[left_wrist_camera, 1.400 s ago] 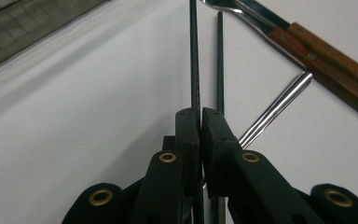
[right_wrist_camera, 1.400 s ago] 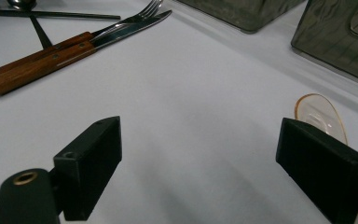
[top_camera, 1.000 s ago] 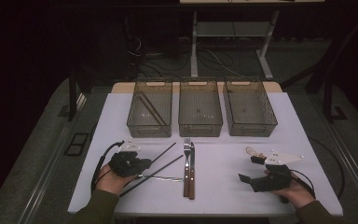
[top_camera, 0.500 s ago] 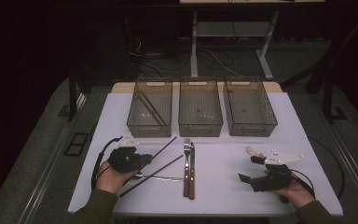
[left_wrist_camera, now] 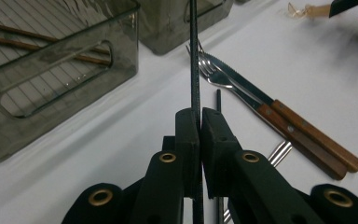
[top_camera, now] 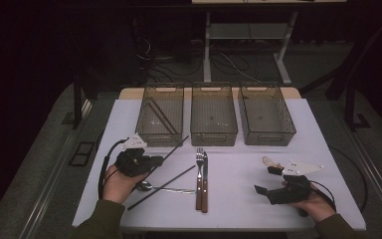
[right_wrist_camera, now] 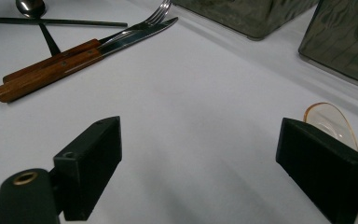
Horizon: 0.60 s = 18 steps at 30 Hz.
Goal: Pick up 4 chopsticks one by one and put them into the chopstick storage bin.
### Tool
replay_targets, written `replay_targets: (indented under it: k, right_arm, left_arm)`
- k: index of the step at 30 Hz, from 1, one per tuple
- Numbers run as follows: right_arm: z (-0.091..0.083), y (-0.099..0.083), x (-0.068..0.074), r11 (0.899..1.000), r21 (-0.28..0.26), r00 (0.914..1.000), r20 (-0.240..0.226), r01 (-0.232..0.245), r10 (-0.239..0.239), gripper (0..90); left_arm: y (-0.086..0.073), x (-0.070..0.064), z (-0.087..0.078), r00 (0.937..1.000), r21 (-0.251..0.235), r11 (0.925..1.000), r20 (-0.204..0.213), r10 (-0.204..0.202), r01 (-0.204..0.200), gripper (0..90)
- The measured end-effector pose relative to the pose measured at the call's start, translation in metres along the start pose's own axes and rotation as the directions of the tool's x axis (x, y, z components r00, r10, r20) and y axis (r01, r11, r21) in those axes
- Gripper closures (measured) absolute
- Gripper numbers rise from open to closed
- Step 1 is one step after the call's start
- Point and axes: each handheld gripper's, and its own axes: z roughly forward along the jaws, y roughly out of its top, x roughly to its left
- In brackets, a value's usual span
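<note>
My left gripper [top_camera: 155,161] [left_wrist_camera: 199,120] is shut on a thin black chopstick [top_camera: 175,146] [left_wrist_camera: 194,65] that points toward the left bin [top_camera: 146,135] [left_wrist_camera: 51,95]. Brown chopsticks [left_wrist_camera: 32,41] lie inside that bin. A second black chopstick [top_camera: 161,187] [right_wrist_camera: 51,21] lies slanted on the white table across a metal spoon [top_camera: 144,186] [right_wrist_camera: 30,6]. A wooden-handled fork [top_camera: 198,179] and knife [top_camera: 205,181] [left_wrist_camera: 303,126] [right_wrist_camera: 65,58] lie side by side at mid table. At the right, my right gripper [top_camera: 266,180] [right_wrist_camera: 200,149] stands open and holds nothing, close to a clear amber spoon [top_camera: 268,161] [right_wrist_camera: 328,122].
The left bin is one of three clear grey bins standing in a row at the back of the table, with the middle one [top_camera: 214,133] and the right one [top_camera: 267,137] beside it. White table surface [top_camera: 238,169] lies between the cutlery and the right gripper. Cables trail from both grippers.
My left gripper has moved slightly forward toward the left bin with the black chopstick in it, its far tip now nearer the bin. The right gripper has stayed put.
</note>
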Motion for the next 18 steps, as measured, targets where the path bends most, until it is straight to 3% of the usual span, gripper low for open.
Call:
replay_targets:
  k: [18]
  right_arm:
    - [-0.001, 0.001, 0.0, 1.0, -0.014, 0.9999, -0.014, -0.004, 0.003, 14.0]
  left_arm:
    - [0.026, 0.023, 0.002, 0.9992, -0.065, 0.9976, -0.033, -0.024, 0.022, 85.6]
